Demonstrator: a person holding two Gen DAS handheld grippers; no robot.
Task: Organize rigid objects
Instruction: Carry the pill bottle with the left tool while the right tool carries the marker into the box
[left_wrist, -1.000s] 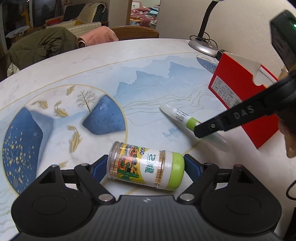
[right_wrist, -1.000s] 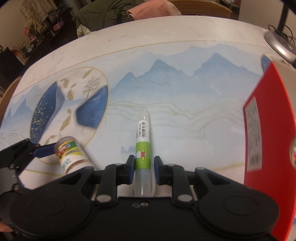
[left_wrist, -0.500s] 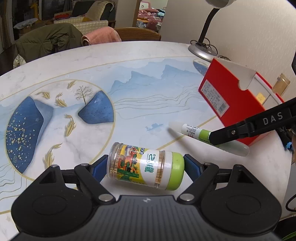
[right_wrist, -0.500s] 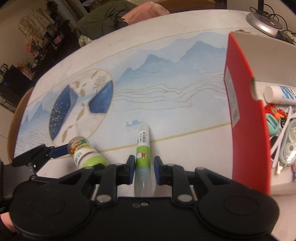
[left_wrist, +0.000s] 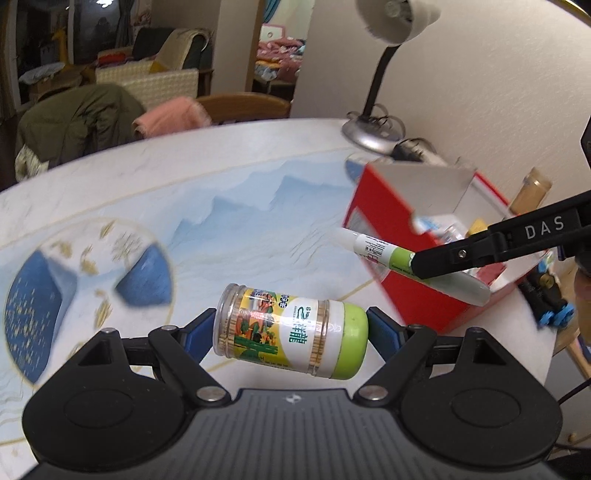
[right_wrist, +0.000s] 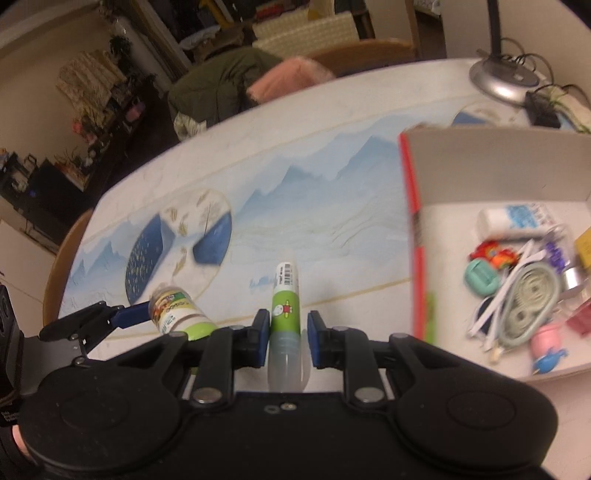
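Left gripper (left_wrist: 291, 328) clamps the toothpick jar (left_wrist: 291, 330) end to end; right gripper (right_wrist: 284, 338) pinches the glue tube (right_wrist: 285, 306) crosswise, both held clear above the table (right_wrist: 332, 177) for dropping into the red box (right_wrist: 413, 236)

The near end of the glue tube (right_wrist: 285, 317) is hidden behind the right gripper (right_wrist: 285, 332) body. In the left wrist view, the finger marked DAS covers part of the tube. Small items in the red box (right_wrist: 415, 236) at the table's right edge are blurred; several cannot be identified. The jar (left_wrist: 291, 332) label is unreadable.
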